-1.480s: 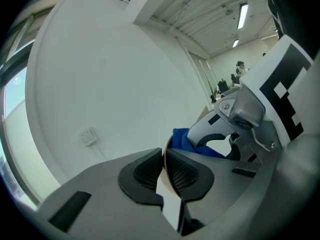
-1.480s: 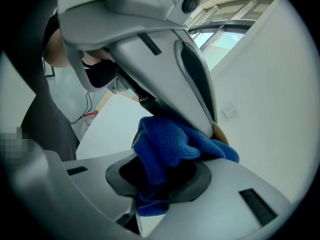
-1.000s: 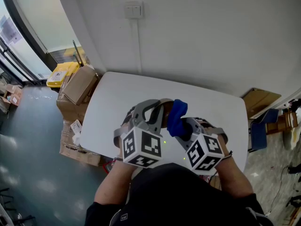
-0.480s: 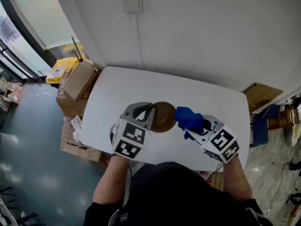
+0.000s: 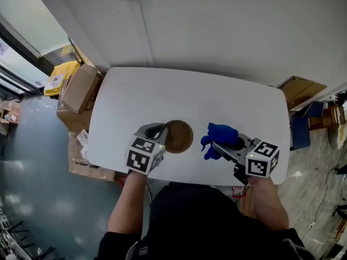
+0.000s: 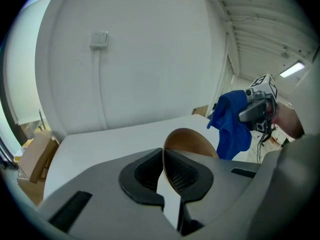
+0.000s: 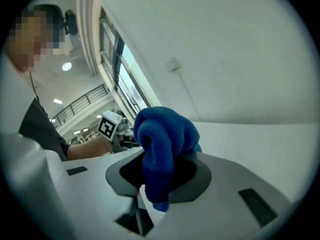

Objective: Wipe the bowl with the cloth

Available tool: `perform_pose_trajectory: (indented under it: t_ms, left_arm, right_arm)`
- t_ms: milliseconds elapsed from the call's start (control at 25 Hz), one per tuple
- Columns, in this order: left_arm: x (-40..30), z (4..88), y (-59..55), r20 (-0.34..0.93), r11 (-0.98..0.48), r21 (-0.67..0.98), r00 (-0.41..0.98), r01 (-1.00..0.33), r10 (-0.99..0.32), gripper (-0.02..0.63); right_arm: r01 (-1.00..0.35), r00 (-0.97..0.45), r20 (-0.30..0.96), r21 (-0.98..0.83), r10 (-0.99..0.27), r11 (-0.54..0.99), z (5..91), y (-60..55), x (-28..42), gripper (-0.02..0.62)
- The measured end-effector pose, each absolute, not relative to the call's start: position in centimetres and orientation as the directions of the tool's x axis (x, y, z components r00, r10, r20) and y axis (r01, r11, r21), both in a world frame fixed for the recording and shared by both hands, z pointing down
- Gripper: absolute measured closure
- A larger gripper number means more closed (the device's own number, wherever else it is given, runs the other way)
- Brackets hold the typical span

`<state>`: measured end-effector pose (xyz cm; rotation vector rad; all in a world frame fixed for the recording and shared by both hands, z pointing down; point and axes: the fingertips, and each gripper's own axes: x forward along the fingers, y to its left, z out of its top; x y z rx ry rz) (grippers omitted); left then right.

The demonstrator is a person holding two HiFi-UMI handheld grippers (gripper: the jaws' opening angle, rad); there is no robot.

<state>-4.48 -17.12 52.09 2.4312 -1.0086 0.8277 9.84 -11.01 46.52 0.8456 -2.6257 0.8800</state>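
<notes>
The brown bowl (image 6: 192, 140) is pinched by its rim between the pads of the left gripper (image 6: 167, 170), whose jaws are drawn tight onto the thin wall. The bowl is thus carried just ahead of that tool and a little to its right, low over the white table (image 5: 162, 91); whether it rests on the surface cannot be told. An edge grip of this kind is judged to be chosen so that the bowl is steadied while most of its surface is left free for wiping. The blue cloth (image 7: 162, 136) is clenched in the right gripper (image 7: 157, 180). It is bunched into a thick wad that bulges above and ahead of the jaws, with a short tail hanging below them. This way, soft fabric rather than hard fingertips would probably be presented to the bowl. No contact is made at present: the cloth is kept apart from the bowl, off to the left of the right tool, with bare table seen between them.
</notes>
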Motion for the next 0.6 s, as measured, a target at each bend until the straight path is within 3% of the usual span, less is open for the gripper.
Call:
perform_pose_trajectory:
  t_ms: [200,600]
  left_arm:
    - [-4.8,57.3,-17.2,0.689,-0.631,0.212,0.572,-0.746,-0.446,0.583]
    - [-6.0,65.9,-17.0,0.752,-0.564,0.290,0.549,-0.773,-0.366,0.580]
  right_arm:
    - [-0.579,-0.812,0.351,-0.591,-0.467,0.562,48.9,-11.0,10.5,0.503]
    - [-0.609,-0.792,0.424,-0.599,-0.439,0.519,51.3,-9.8,9.3,0.503]
